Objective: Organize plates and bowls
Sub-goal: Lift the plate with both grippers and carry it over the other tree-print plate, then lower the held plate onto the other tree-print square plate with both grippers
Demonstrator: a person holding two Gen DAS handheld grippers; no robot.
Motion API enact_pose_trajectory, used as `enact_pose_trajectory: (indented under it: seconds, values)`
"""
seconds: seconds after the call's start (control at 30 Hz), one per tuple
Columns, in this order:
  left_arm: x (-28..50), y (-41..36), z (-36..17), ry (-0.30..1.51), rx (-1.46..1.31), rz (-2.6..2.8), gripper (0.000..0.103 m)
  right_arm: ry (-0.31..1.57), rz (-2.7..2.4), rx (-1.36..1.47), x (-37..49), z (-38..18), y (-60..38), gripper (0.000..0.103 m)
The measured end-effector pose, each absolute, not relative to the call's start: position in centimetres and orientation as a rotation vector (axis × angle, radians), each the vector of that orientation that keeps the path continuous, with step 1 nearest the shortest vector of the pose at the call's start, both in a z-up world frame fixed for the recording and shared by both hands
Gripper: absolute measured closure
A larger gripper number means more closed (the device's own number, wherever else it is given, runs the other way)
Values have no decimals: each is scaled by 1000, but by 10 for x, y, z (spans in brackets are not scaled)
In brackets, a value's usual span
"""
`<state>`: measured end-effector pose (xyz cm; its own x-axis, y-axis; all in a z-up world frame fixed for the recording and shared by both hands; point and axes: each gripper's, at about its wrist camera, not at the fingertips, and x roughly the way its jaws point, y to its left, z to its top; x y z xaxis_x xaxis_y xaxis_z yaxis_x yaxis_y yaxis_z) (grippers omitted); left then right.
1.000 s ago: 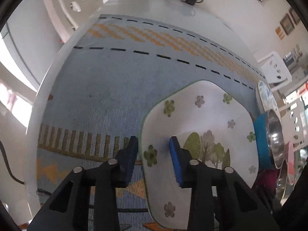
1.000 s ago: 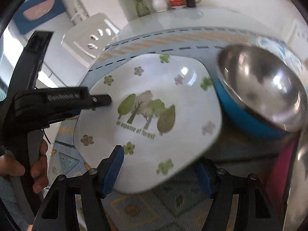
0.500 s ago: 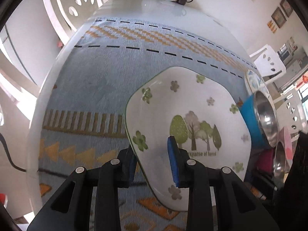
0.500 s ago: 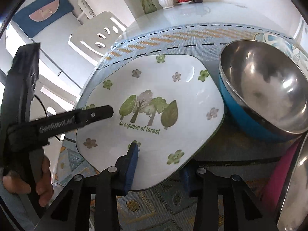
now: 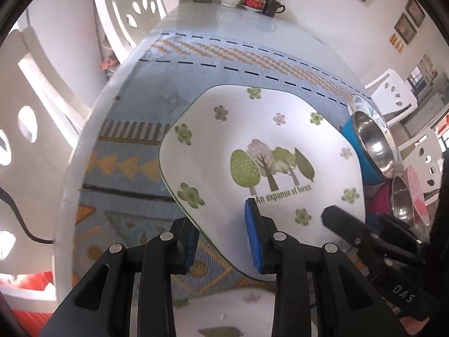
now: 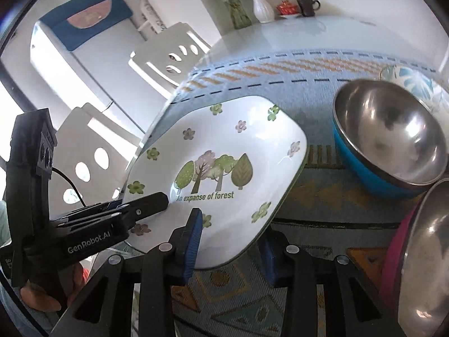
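Note:
A white square plate with printed trees and flowers (image 5: 261, 146) is held tilted above the blue patterned tablecloth. My left gripper (image 5: 221, 241) is shut on its near-left rim. My right gripper (image 6: 230, 241) is shut on its near rim; the plate also shows in the right wrist view (image 6: 224, 151). The right gripper shows in the left wrist view (image 5: 364, 238), and the left gripper in the right wrist view (image 6: 134, 210). A second white plate (image 5: 241, 311) lies below, at the bottom edge.
A blue bowl with a steel inside (image 6: 384, 140) stands right of the plate. A pink steel bowl (image 6: 421, 247) is nearer, a floral bowl (image 6: 412, 78) behind. A vase, red dish and dark teapot (image 5: 272, 5) stand at the table's far end. White chairs (image 5: 132, 19) stand at the left.
Both grippers closed on the plate's rim and lifted it off the cloth, drawing it nearer. A second plate has come into view beneath it.

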<state>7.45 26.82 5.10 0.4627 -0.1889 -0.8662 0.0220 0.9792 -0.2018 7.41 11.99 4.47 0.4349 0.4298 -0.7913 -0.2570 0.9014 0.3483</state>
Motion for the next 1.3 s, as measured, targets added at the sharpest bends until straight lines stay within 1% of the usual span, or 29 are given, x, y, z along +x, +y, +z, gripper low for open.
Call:
enact_pose_trajectory:
  seconds: [0.13,0.23,0.33,0.43,0.47,0.57,0.6,0.63,0.67,0.7,0.73,0.77,0.97,1.07,1.13,1.2,1.27,1.3]
  values:
    - [59,277,56,1078,-226,-99,74,971,455,121,58,64,124,66]
    - [54,281,46,1083,-236,-74,74,944,478,76,47,72,132,66]
    - [58,280,32,1111,-234,-53,74,996,461,93,49,57,136,67]
    - [60,277,29,1123,-213,-46,74,1026,458,77,52,43,137,68]
    - [60,277,28,1126,-215,-51,72,1028,457,83,51,40,136,68]
    - [65,281,29,1127,-226,-59,71,1077,486,160,54,29,128,64]
    - [67,284,29,1117,-239,-54,71,1082,480,166,54,28,126,62]
    - [68,287,30,1110,-251,-42,70,1082,461,158,54,29,123,48]
    - [72,290,30,1108,-260,-29,63,1078,443,148,55,29,122,31]
    - [75,292,29,1111,-267,-22,60,1071,419,134,57,30,120,25]
    - [83,295,26,1125,-283,-18,54,1067,405,128,60,30,119,22]
    - [88,296,23,1139,-295,-20,50,1068,403,133,64,31,118,22]
    - [107,286,16,1170,-248,-45,50,1108,413,171,102,19,125,22]
    - [105,283,17,1160,-219,-59,50,1108,485,243,112,13,129,22]
    - [103,283,17,1158,-213,-75,50,1081,503,249,114,12,135,24]
    - [100,282,18,1154,-209,-83,50,1071,486,247,114,12,136,32]
    - [96,278,22,1140,-192,-99,50,1071,471,245,115,13,132,54]
    - [93,274,25,1128,-171,-113,50,1078,469,251,116,12,127,59]
